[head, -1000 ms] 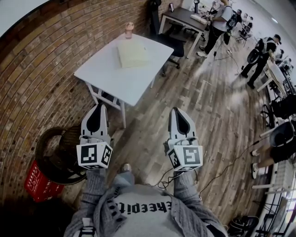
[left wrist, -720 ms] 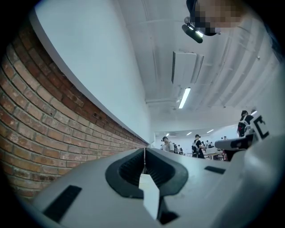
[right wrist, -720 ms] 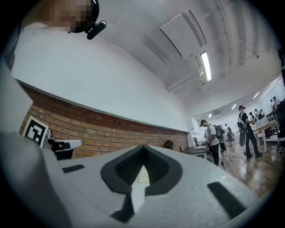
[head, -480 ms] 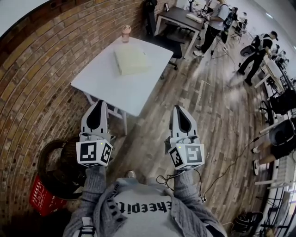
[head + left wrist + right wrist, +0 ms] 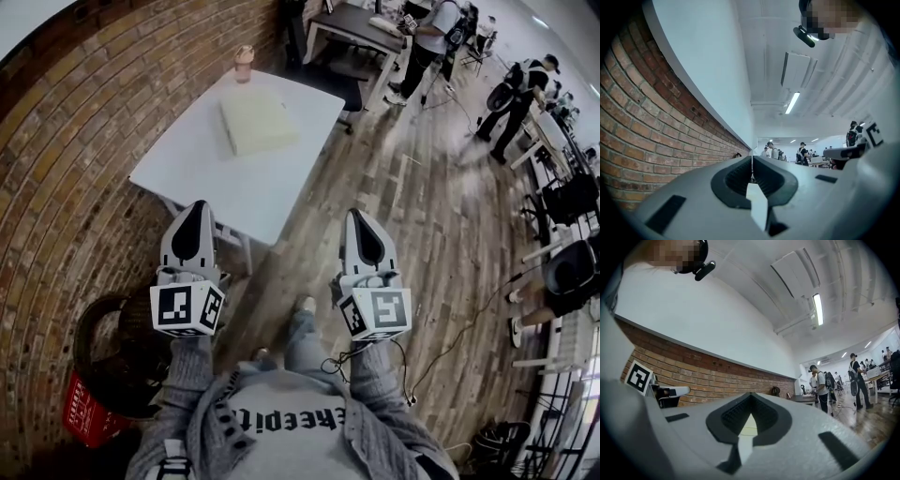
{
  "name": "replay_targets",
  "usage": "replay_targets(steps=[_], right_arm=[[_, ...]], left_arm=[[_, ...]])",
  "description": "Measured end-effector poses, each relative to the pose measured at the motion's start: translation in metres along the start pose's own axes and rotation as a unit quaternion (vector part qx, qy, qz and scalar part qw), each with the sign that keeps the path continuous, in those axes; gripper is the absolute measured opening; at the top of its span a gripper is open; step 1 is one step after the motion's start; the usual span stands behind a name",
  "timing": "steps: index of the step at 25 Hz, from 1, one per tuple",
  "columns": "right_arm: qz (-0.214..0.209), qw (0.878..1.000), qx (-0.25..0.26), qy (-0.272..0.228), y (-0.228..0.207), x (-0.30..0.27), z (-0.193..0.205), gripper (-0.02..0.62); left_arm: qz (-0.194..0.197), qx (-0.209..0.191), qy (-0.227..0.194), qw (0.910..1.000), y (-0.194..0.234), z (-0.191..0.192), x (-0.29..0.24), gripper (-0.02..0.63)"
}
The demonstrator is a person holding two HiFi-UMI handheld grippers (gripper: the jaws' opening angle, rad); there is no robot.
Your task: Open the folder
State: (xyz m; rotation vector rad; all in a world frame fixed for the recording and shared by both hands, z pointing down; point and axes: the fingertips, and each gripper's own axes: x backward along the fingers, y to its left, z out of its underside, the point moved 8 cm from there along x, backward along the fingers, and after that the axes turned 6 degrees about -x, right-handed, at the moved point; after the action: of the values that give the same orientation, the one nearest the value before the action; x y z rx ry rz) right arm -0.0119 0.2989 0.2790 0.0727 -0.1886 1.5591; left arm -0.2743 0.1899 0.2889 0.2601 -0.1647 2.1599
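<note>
A pale yellow folder (image 5: 255,122) lies shut on the white table (image 5: 187,169) ahead of me, well beyond both grippers. My left gripper (image 5: 196,208) is held in the air short of the table's near edge, jaws together with nothing between them. My right gripper (image 5: 356,216) hangs over the wooden floor to the right of the table, also shut and empty. In the left gripper view the left gripper (image 5: 751,157) points up along the brick wall. In the right gripper view, the right gripper (image 5: 750,395) shows a sliver of the folder (image 5: 746,428) through the jaws' gap.
A pink cup (image 5: 244,64) stands at the table's far corner. A brick wall (image 5: 75,112) runs along the left. A dark round stand (image 5: 117,347) and a red crate (image 5: 89,414) sit low left. A black chair (image 5: 333,82), a dark desk (image 5: 361,23) and people (image 5: 511,98) are beyond.
The person has stepped forward, one leg now showing between the grippers. The table and folder have come a little closer. Both grippers stay shut and level.
</note>
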Motion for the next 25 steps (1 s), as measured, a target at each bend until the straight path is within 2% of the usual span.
replay_targets(steps=[6, 15, 25], right_arm=[[-0.014, 1.0, -0.002, -0.001, -0.032, -0.047, 0.008, 0.005], [-0.046, 0.999, 0.008, -0.002, -0.099, -0.128, -0.003, 0.005], [-0.088, 0.996, 0.006, -0.008, -0.171, -0.197, -0.003, 0.005]], left_arm=[[-0.006, -0.003, -0.001, 1.0, -0.003, 0.014, -0.049, 0.012], [-0.021, -0.009, -0.015, 0.9996, -0.024, 0.022, -0.143, 0.012], [-0.06, -0.022, -0.023, 0.9977, -0.051, 0.037, -0.218, 0.012]])
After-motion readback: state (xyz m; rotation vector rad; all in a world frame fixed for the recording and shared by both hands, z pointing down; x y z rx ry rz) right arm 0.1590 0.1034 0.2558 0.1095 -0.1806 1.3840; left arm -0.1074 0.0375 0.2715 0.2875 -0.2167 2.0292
